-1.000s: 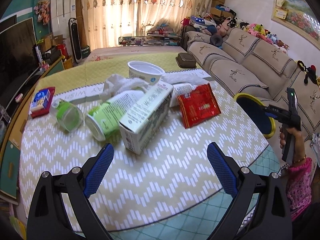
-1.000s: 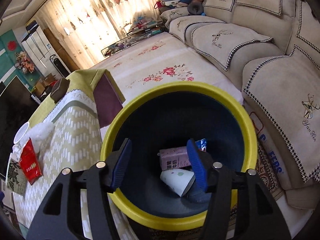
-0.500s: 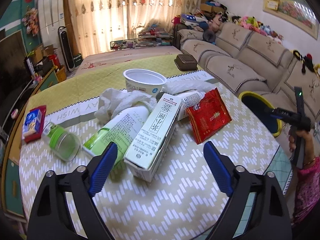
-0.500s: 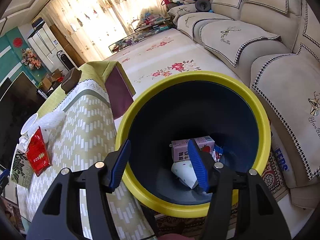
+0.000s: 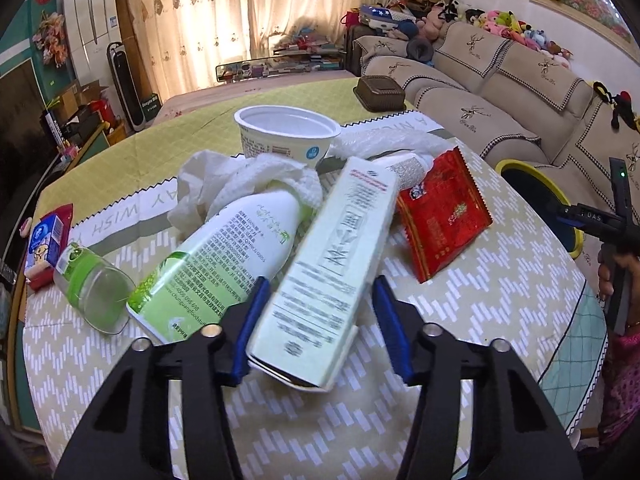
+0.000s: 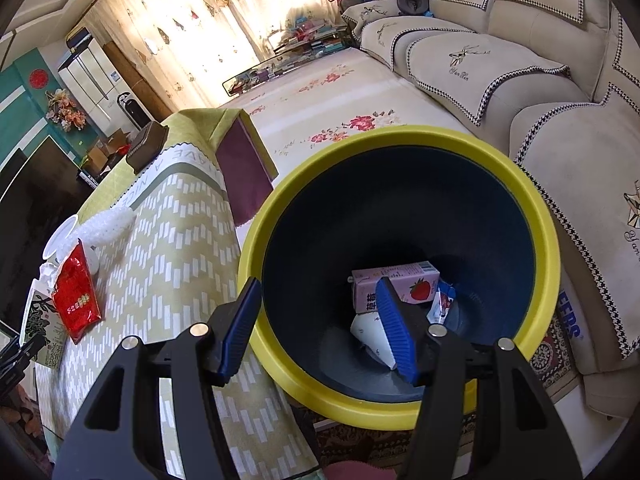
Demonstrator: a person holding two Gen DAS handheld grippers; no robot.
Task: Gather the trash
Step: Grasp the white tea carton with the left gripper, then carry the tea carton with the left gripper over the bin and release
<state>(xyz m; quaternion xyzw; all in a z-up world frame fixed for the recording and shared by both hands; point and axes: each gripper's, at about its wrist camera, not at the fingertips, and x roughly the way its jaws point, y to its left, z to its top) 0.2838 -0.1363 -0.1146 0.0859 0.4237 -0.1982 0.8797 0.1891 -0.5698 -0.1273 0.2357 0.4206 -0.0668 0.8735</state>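
Left tool (image 5: pixel 318 316) has moved in from open desk (image 5: pixel 500 320) and now straddles the white carton (image 5: pixel 332 264), jaws closing, pads not yet pressing. Right tool (image 6: pixel 318 326) hangs open, empty, over the yellow-rimmed bin (image 6: pixel 536 208); carton looks next.

Sofa (image 5: pixel 500 76): beige, deer-motif covers, right of the table (image 5: pixel 500 300). Plush toys (image 5: pixel 508 24) line its backrest. Dark lidded box (image 5: pixel 380 92) on the table's far edge. Curtains (image 5: pixel 248 12) beyond the table; fan or heater, possibly (image 5: pixel 124 88), left of them.
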